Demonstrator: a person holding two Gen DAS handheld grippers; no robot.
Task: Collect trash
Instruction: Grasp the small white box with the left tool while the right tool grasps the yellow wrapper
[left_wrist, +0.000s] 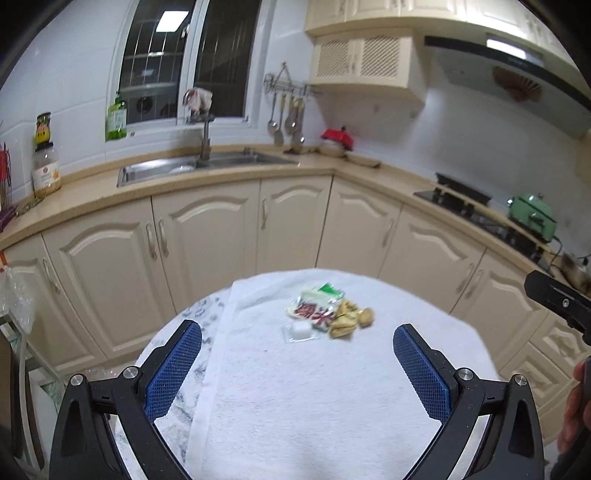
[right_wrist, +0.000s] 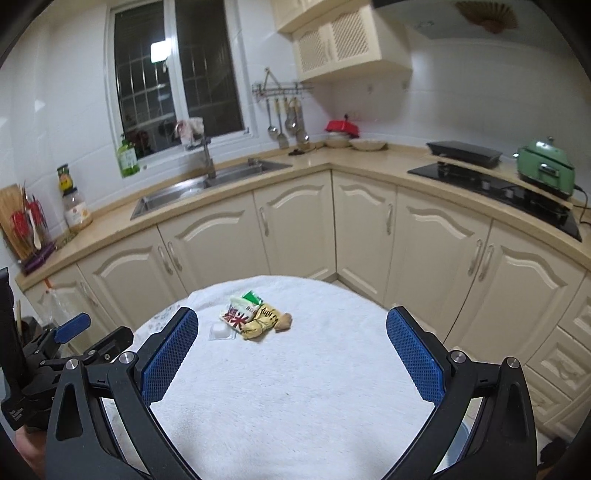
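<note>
A small heap of trash lies on the white towel (left_wrist: 295, 387) (right_wrist: 314, 369) that covers a round table. It holds a red-and-white wrapper (left_wrist: 310, 312) (right_wrist: 236, 316), a green-and-white packet (left_wrist: 327, 291) (right_wrist: 249, 298), a crumpled yellow wrapper (left_wrist: 343, 321) (right_wrist: 260, 321), a brown lump (left_wrist: 366, 316) (right_wrist: 284, 320) and a clear packet with a white piece (left_wrist: 300, 332) (right_wrist: 221, 331). My left gripper (left_wrist: 297, 354) is open, short of the heap. My right gripper (right_wrist: 291, 343) is open too, with the heap ahead and to its left. Neither holds anything.
Cream cabinets and a beige counter curve behind the table, with a steel sink (left_wrist: 192, 168) (right_wrist: 207, 184), a black hob (right_wrist: 491, 188) and a green appliance (left_wrist: 532, 218) (right_wrist: 545, 171). The other gripper shows at the frame edges (left_wrist: 561, 302) (right_wrist: 55, 343). A clear bag (left_wrist: 14, 299) hangs at the left.
</note>
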